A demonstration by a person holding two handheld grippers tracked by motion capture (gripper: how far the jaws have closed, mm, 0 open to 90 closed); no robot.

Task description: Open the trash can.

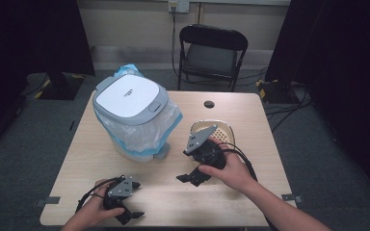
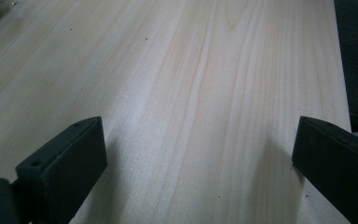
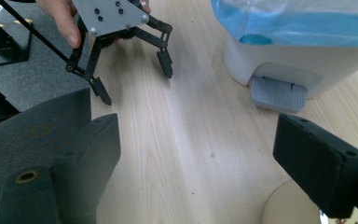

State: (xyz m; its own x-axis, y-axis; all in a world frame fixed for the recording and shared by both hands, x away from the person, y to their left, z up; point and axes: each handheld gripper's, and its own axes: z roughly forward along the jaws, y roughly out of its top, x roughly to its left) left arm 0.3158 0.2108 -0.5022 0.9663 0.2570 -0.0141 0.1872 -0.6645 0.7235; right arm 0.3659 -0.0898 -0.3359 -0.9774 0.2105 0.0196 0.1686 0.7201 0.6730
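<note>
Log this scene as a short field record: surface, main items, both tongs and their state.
surface: light wooden table
bin: white pedal bin, grey lid shut, blue-edged liner bag, at the table's far left
pedal: grey foot pedal at the bin's base
dish: perforated beige dish behind the right hand
left tongs: open, nothing held, near front edge
right tongs: open, nothing held, pointed toward the bin

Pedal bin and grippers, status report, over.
Left gripper open, empty. Right gripper open, empty. Pedal bin lid shut, untouched. Dish behind right hand.
</note>
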